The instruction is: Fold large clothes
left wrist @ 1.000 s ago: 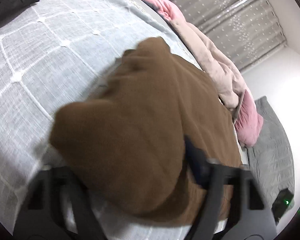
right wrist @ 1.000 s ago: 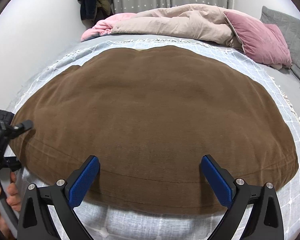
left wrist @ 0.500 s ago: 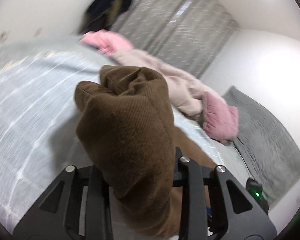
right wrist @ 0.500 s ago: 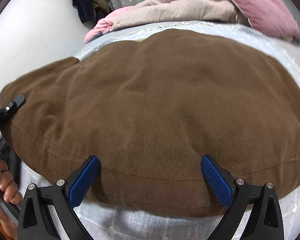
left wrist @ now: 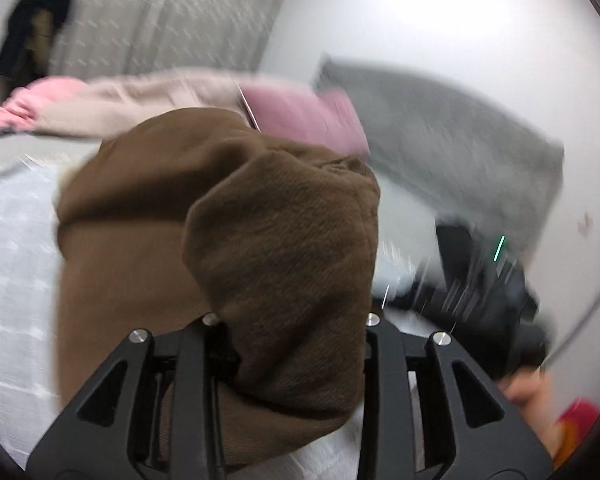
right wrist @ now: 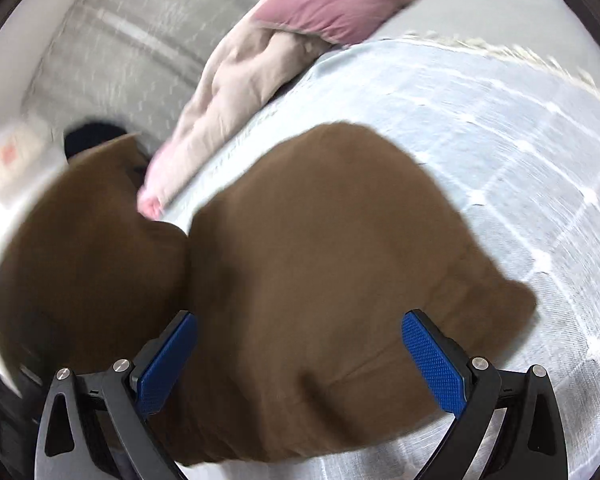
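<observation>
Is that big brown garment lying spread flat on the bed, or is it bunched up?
Bunched up. The brown garment rises in a lump through the left gripper, partly off the bedspread.

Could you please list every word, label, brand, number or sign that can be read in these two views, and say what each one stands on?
None can be read.
White paper or card at the left edge of the right wrist view: a reddish mark, too blurred to read.
White wall in the left wrist view: a small dark mark, too blurred to tell.
Brown garment and checked bedspread: no print shows.
</observation>
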A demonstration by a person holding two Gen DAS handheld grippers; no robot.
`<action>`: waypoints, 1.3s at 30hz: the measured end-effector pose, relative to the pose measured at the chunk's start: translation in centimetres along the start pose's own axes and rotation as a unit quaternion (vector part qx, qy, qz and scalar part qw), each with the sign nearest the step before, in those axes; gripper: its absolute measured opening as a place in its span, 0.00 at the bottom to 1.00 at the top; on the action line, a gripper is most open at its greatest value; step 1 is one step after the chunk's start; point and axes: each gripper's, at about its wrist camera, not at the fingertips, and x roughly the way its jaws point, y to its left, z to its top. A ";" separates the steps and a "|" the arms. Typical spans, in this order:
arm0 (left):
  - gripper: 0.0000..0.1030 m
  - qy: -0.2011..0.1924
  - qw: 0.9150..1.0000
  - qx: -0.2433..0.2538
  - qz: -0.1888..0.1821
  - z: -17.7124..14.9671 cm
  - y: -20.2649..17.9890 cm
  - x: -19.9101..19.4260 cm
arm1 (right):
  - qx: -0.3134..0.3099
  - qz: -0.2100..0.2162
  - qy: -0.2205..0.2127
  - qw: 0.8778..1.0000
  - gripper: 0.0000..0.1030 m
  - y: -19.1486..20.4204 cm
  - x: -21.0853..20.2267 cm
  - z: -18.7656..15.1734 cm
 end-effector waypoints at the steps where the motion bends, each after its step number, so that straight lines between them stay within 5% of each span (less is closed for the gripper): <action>1: 0.33 0.025 1.000 0.004 -0.002 -1.0 0.0 1.4 | 0.008 0.006 -0.006 1.000 1.00 -0.4 -0.4 0.0; 3: 0.36 0.077 0.997 0.023 0.006 -3.7 0.0 4.3 | 0.009 0.010 -0.017 1.000 1.00 -0.5 -1.1 0.0; 6: 0.46 0.057 0.992 0.107 0.024 -5.6 -1.5 4.0 | 0.005 0.011 -0.030 0.999 1.00 -0.4 -1.8 0.0; 9: 0.69 0.066 0.991 0.111 -0.031 -5.0 -1.7 1.9 | 0.007 0.024 -0.025 0.999 1.00 -0.4 -1.6 0.3; 14: 0.74 0.090 0.987 0.107 -0.083 -3.9 -1.0 -2.3 | 0.026 0.083 0.018 0.996 1.00 -0.4 0.0 0.6; 18: 0.77 0.101 0.988 0.065 -0.094 -3.6 1.7 -5.8 | 0.026 0.107 0.053 0.993 1.00 0.3 1.1 0.6; 24: 0.79 0.067 0.997 -0.003 -0.044 -3.9 6.3 -6.9 | 0.009 0.126 0.113 0.985 1.00 2.5 3.1 -1.5; 32: 0.79 0.080 0.990 -0.115 0.031 -5.3 11.9 -5.8 | -0.080 0.020 0.080 0.993 0.99 6.4 5.3 -3.4; 34: 0.79 0.085 0.986 -0.136 0.035 -5.3 12.6 -5.6 | -0.085 -0.001 0.058 0.995 0.95 6.9 5.4 -3.2; 39: 0.79 0.083 0.985 -0.149 0.039 -5.8 12.6 -5.5 | -0.080 -0.013 0.033 0.996 0.50 6.8 5.3 -1.9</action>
